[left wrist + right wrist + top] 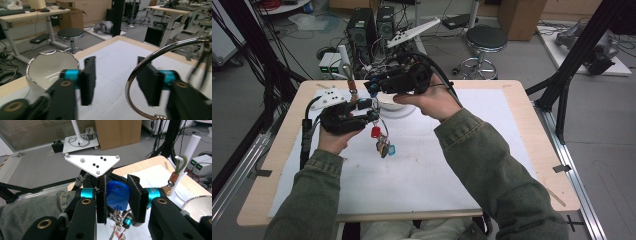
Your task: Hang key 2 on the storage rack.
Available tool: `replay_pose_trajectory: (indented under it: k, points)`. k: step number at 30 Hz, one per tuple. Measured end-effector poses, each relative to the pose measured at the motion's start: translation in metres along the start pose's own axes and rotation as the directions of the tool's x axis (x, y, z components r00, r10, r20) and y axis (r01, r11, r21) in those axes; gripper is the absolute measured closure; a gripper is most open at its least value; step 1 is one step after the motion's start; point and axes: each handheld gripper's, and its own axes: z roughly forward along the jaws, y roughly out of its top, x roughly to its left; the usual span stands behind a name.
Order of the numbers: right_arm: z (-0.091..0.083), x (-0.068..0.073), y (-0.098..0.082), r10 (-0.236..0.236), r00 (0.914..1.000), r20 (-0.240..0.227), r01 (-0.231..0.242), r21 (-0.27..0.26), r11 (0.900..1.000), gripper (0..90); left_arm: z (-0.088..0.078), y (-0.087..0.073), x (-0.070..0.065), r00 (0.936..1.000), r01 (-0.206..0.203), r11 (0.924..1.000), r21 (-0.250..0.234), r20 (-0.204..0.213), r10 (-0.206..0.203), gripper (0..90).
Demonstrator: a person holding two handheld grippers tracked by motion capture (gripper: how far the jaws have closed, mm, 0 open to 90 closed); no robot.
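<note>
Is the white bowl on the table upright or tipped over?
Upright. The glossy white ceramic bowl sits on the table with its rim and hollow facing up.

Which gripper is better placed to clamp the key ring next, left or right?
Left. The key ring already passes between the open jaws of the left gripper, close beside one pad, so it probably only needs to close. The right gripper is shut on the blue tag and busy holding it.

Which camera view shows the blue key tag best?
The right gripper view: the blue key tag sits large between the right tool's pads. In the high view it is a small blue spot at that tool.
</note>
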Motion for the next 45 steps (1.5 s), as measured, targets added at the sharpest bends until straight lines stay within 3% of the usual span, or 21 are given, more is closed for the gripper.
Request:
replay_pose_trajectory:
  k: [3, 6, 18, 27, 30, 36, 41, 45]
  points:
    - [-0.001, -0.001, -0.001, 0.006, 1.0, 0.002, -0.006, 0.0, 1.0, 70.5, 0.001, 0.0, -0.002, 0.9995, -0.022, 0.9997, -0.004, 0.023, 0.022, 80.7]
    - [-0.004, -0.003, -0.003, 0.015, 0.9999, 0.004, -0.015, -0.005, 1.0, 70.4, 0.003, 0.001, -0.002, 0.9991, -0.039, 0.9981, 0.047, 0.02, 0.039, 85.2]
    - [-0.013, -0.016, -0.016, 0.079, 0.9965, 0.026, -0.079, -0.008, 0.997, 69.9, -0.009, 0.007, 0.005, 0.9966, -0.035, 0.9992, 0.018, -0.074, 0.036, 85.9]
    - [-0.013, -0.028, -0.031, 0.134, 0.9903, 0.034, -0.134, -0.005, 0.991, 67.5, -0.021, 0.016, 0.01, 0.993, -0.045, 0.9989, 0.016, -0.109, 0.046, 86.1]
    - [-0.012, -0.031, -0.037, 0.159, 0.9865, 0.039, -0.159, 0.002, 0.987, 59.5, -0.024, 0.02, 0.012, 0.9928, -0.042, 0.9991, 0.009, -0.112, 0.042, 86.1]
    - [-0.014, -0.037, -0.05, 0.183, 0.976, 0.118, -0.185, 0.003, 0.983, 38.4, -0.031, 0.023, 0.017, 0.9893, -0.042, 0.999, 0.016, -0.139, 0.044, 86.1]
    - [-0.018, -0.042, -0.062, 0.167, 0.9717, 0.168, -0.17, 0.005, 0.985, 20.6, -0.037, 0.025, 0.024, 0.9853, -0.03, 0.9994, 0.017, -0.168, 0.032, 86.1]
    - [-0.024, -0.045, -0.072, 0.165, 0.9647, 0.205, -0.17, 0.004, 0.985, 12.0, -0.041, 0.027, 0.028, 0.983, -0.017, 0.9998, 0.009, -0.182, 0.019, 86.2]
